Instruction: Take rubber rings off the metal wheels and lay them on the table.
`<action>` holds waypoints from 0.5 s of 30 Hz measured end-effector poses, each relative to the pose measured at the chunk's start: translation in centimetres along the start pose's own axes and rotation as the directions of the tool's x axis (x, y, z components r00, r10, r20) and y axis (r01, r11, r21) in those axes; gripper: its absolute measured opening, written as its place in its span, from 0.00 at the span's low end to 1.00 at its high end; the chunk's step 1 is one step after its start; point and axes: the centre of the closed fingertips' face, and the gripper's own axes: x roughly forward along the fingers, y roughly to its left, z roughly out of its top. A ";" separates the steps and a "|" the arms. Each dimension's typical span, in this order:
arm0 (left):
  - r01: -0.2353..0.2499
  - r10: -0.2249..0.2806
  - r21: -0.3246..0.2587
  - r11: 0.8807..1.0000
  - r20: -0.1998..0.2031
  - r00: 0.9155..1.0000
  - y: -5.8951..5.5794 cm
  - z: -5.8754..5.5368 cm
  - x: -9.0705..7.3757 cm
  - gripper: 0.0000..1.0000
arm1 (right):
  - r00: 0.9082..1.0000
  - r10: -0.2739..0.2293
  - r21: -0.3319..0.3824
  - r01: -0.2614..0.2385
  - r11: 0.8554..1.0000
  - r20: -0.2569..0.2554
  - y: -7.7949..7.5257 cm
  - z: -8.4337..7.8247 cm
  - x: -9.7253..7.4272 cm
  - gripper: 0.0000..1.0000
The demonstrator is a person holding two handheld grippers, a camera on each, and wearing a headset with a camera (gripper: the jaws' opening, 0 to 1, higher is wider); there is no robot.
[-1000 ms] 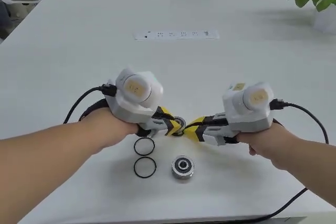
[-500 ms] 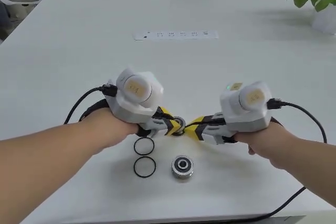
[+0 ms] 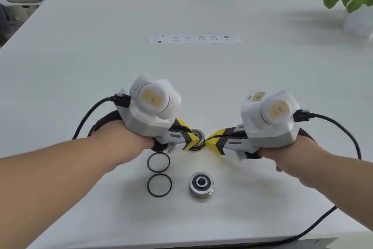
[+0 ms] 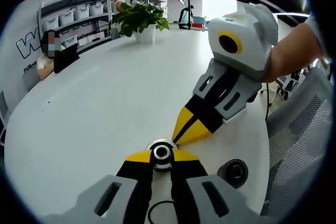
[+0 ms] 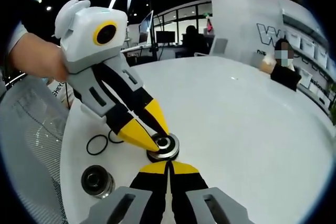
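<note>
metal wheels (image 3: 201, 183) (image 3: 199, 136): two. rubber rings (image 3: 148, 162) (image 3: 148, 185) on table (image 3: 87, 56): two. grippers (image 3: 192, 139) (image 3: 210, 140): two.

One silver metal wheel (image 4: 161, 153) sits clamped between the left gripper (image 3: 189, 140) tips, the right gripper (image 3: 213, 139) tips touching its rim; a second wheel (image 3: 201, 183) lies flat below both grippers; two black rubber rings (image 3: 158, 171) lie flat beside it, under the left gripper.

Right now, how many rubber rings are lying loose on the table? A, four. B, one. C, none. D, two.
D: two black rings, one just above the other in the head view, lie flat on the table to the left of the loose wheel.
</note>
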 end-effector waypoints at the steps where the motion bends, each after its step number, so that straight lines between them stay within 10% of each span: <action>1: 0.000 0.000 -0.001 1.000 0.001 1.000 0.0 0.0 0.0 0.07 | 1.000 0.000 0.002 0.000 1.000 0.000 0.0 0.0 0.0 0.00; 15: -0.004 0.004 -0.003 1.000 -0.001 1.000 -0.1 0.0 0.0 0.07 | 0.999 -0.009 0.168 0.004 0.986 0.031 -0.6 0.1 -0.2 0.00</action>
